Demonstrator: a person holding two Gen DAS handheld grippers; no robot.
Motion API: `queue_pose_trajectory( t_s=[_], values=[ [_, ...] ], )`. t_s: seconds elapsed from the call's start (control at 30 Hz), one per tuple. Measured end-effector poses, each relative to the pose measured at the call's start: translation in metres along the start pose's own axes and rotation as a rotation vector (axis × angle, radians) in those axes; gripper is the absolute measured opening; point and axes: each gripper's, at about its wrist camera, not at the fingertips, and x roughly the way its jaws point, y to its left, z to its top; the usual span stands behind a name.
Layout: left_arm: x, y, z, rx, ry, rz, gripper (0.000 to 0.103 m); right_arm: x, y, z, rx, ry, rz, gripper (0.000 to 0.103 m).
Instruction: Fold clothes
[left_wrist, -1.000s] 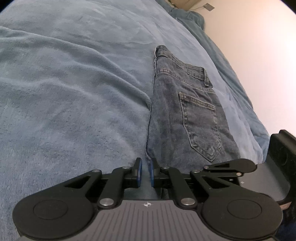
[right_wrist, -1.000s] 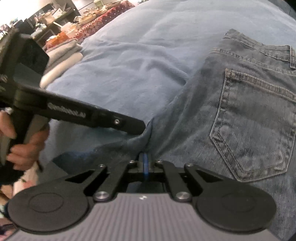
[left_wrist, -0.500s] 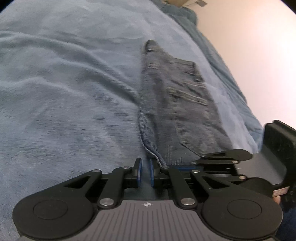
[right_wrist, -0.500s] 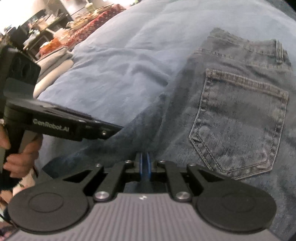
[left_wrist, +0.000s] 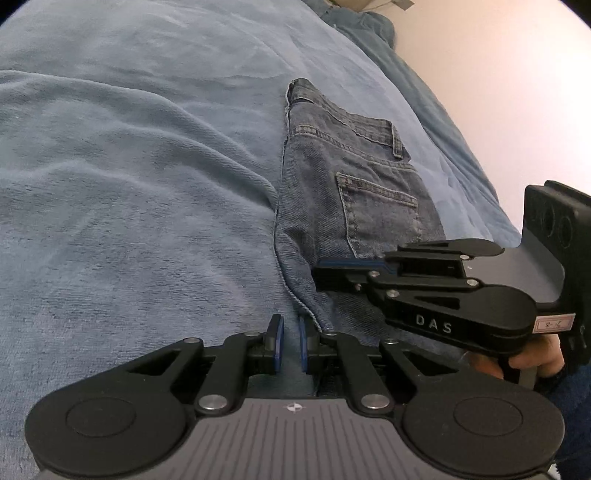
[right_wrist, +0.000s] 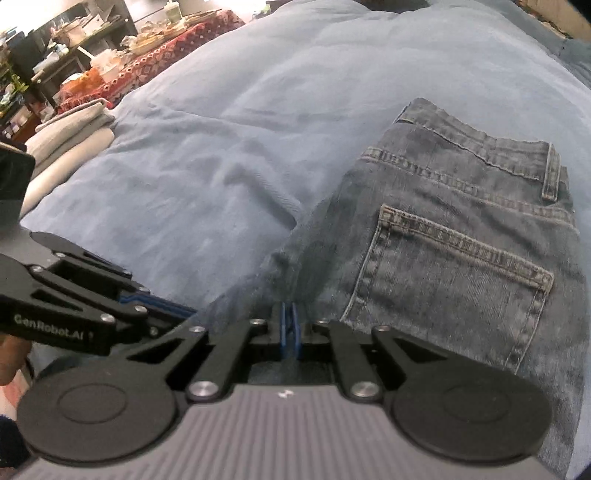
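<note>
Jeans lie folded on the blue blanket, back pocket up, waistband at the far end. Left gripper sits at the jeans' near edge w/ a narrow gap btwn its 2 pads; can't tell if denim is pinched. Right gripper is clamped on denim (pads nearly touching).

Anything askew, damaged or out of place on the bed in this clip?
Nothing stands out. The folded jeans lie flat on the blue blanket, pocket up, undamaged. The blanket is only softly rumpled beside them.
</note>
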Motion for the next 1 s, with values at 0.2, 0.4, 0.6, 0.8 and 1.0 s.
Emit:
queue_pose_trajectory(
  t_s=[0.2,0.4,0.6,0.8,1.0],
  values=[
    [0.015,0.003,0.017,-0.029,0.008,-0.003,0.007,0.009,-0.018,0.020,0.066,-0.007,0.014,0.001],
    [0.024,0.005,0.029,-0.044,0.017,-0.019,0.006,0.015,-0.026,0.033,0.092,0.002,0.026,0.001],
    [0.016,0.004,0.021,-0.052,0.022,-0.028,0.006,0.012,-0.017,0.011,0.133,0.010,0.038,0.005],
    [0.006,-0.005,0.008,-0.045,0.025,-0.043,0.006,-0.008,0.000,-0.026,0.154,0.019,0.066,0.006],
    [-0.008,-0.015,-0.014,0.011,0.033,-0.010,0.007,-0.028,0.025,-0.058,0.141,0.012,0.083,0.005]
  ],
)
